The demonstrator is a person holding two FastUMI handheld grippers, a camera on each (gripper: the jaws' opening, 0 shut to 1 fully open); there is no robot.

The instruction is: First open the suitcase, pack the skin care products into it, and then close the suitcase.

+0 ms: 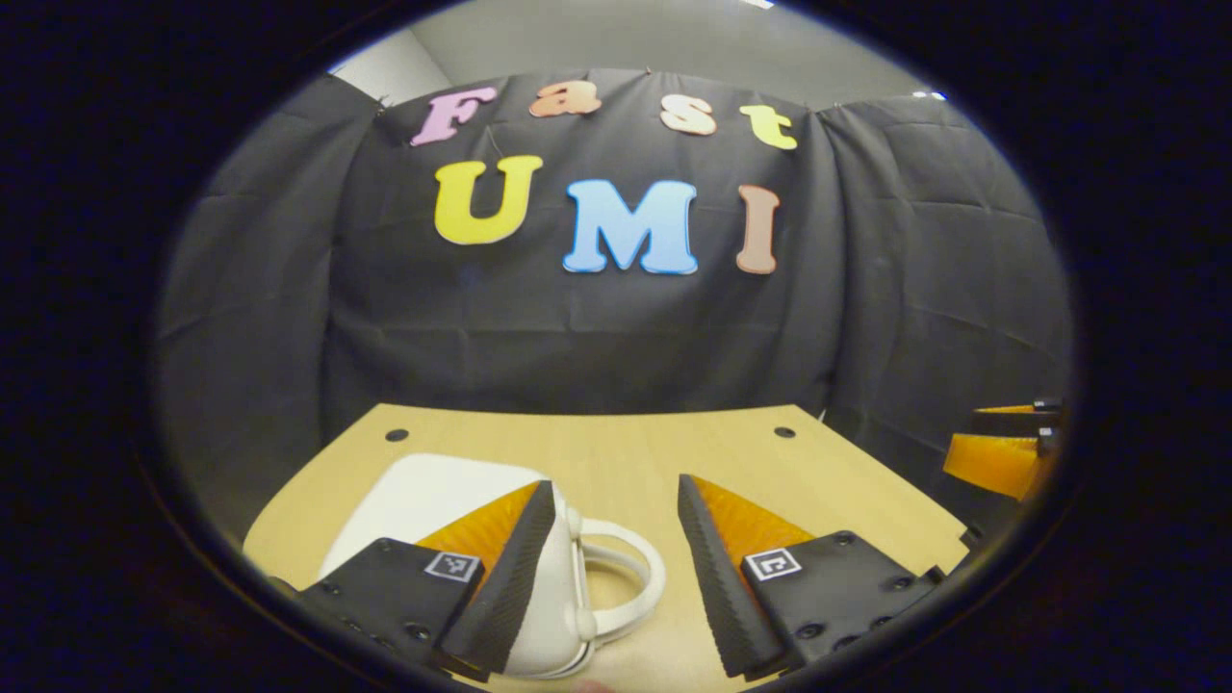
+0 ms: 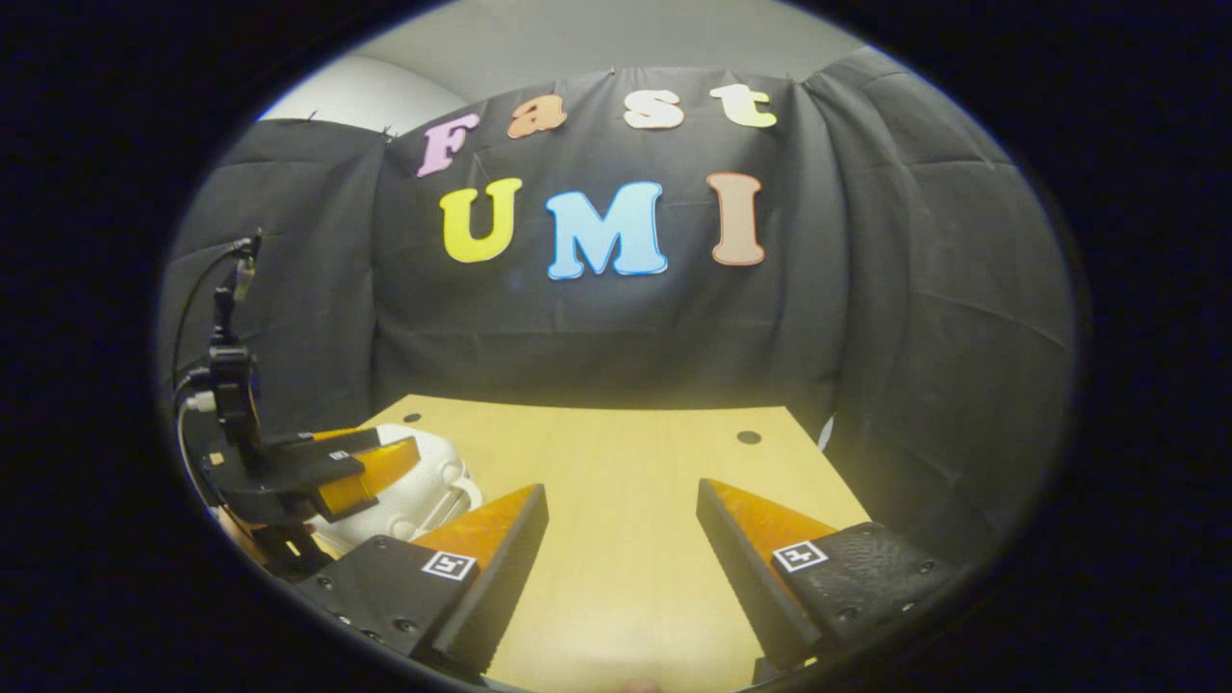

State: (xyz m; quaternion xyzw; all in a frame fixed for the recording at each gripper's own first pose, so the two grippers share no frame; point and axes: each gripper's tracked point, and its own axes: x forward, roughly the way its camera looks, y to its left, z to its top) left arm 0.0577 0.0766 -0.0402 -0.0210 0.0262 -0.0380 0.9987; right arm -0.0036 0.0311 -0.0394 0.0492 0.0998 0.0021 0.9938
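Your left gripper (image 1: 616, 568) and right gripper (image 2: 621, 568) both gape apart, unloaded; the closed white hard-shell suitcase (image 1: 433, 500) lies on the pale wooden table (image 1: 654, 452).

The suitcase (image 1: 433, 510) lies closed on the tabletop (image 1: 654, 452), near its left edge. Its handle (image 1: 626, 577) faces the tabletop's centre.

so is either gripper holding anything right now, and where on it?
Nothing held. Left gripper is open above the white suitcase, its handle lying between the spread fingers. Right gripper is open over bare table.
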